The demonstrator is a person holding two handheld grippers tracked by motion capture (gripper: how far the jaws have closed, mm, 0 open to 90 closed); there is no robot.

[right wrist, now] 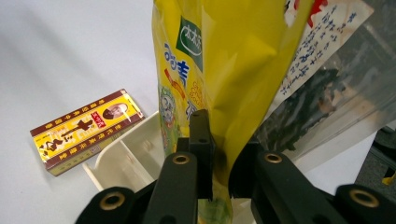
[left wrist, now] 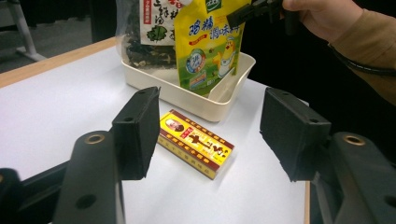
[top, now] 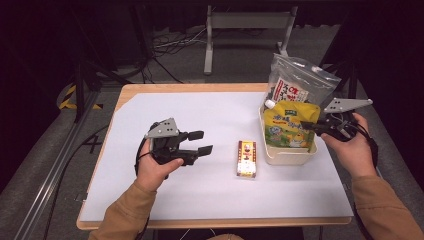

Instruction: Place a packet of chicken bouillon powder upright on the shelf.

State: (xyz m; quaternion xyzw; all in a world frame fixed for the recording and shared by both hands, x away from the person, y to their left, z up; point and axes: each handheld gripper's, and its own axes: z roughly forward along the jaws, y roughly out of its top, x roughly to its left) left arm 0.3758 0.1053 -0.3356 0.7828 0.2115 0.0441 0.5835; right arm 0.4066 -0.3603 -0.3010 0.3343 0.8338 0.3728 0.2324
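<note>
A person at a white worktop (top: 210,200) packs groceries into a cream bin (top: 289,156), the landmark here. Well to the left of the bin, the left gripper (top: 200,142) hovers with its fingers (left wrist: 140,130) spread fairly wide and nothing between them, aimed at a small red-and-yellow box (top: 246,158) that lies flat just left of the bin's wall. The box looks light and stiff, a carton best taken across its narrow sides, though its glossy print may be slippery. Inside the bin stands a yellow spouted pouch (top: 290,125), upright against a clear bag of dried seaweed (top: 297,82) at the bin's back. At the bin's right edge, the right gripper (top: 311,126) pinches the pouch's side seam, fingers (right wrist: 201,149) narrow on the flattened film. The pouch appears soft, filled and fairly heavy, so it would probably sag if gripped by the body; the seam or the stiffer neck below the cap seems the surer hold
</note>
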